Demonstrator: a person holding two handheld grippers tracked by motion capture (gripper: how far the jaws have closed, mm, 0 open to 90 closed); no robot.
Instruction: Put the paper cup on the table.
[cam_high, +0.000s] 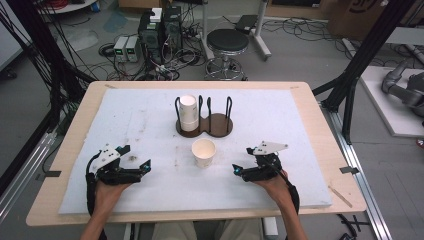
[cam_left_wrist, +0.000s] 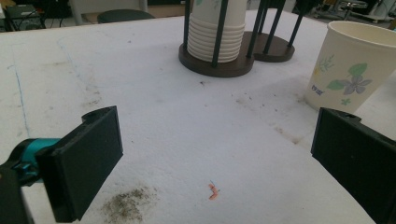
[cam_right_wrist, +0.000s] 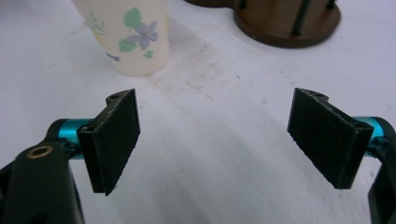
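Claws are both sitting released and empty: left claw (cam_high: 135, 172) near-left, right claw (cam_high: 248, 172) near-right on the white-padded worktop (cam_high: 150, 125). A single flowered paper cup (cam_high: 203, 152) is standing upright between them, probably so either claw can reach it. Farther back, a stack of cups (cam_high: 188, 111) is filling the left slot of the dark cup holder (cam_high: 218, 126); its right slot is sitting empty, maybe waiting for cups.

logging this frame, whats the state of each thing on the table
single cup: upright on the white mat, empty, apart from both grippers
cup stack: nested, upright in the holder's left ring
holder: right ring empty
left gripper: open, holding nothing
right gripper: open, holding nothing
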